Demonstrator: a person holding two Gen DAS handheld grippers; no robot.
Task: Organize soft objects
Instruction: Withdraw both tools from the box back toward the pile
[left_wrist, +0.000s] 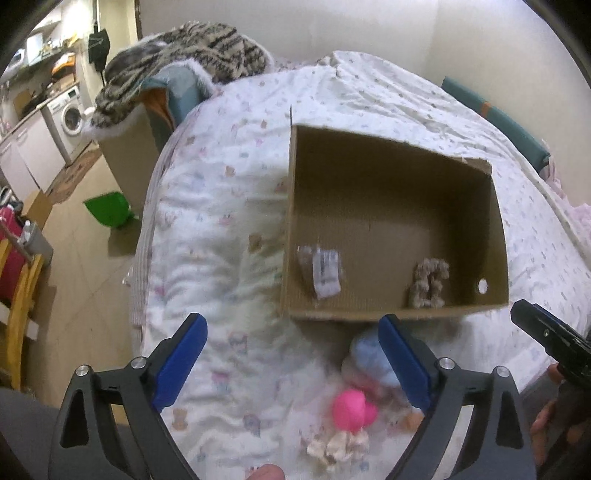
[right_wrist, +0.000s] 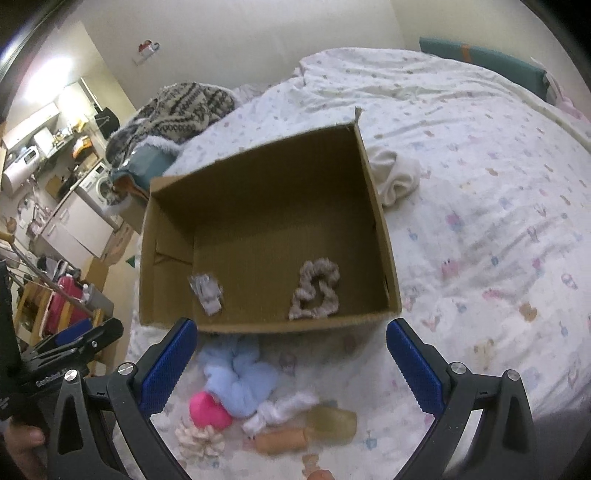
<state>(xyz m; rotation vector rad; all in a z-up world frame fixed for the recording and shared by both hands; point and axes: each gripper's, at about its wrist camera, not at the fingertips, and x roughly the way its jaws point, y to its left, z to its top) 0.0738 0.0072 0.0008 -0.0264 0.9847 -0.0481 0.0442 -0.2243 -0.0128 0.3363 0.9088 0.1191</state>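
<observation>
The left claw (left_wrist: 291, 363) is standing wide with nothing between its blue ridged pads, hanging above the printed bed cover (left_wrist: 221, 229). The right claw (right_wrist: 291, 367) is also gaping wide and gripping nothing. A cardboard box (right_wrist: 380, 236) is sitting open on the bed, holding a beige scrunchie (right_wrist: 314, 290) and a small grey bundle (right_wrist: 207, 291) that is too blurred to identify. Just in front of the box are lying a fluffy blue scrunchie (right_wrist: 240, 380), a smooth pink piece (right_wrist: 208, 410), a white scrunchie (right_wrist: 280, 408) and a cream one (right_wrist: 199, 439), partly blurred.
</observation>
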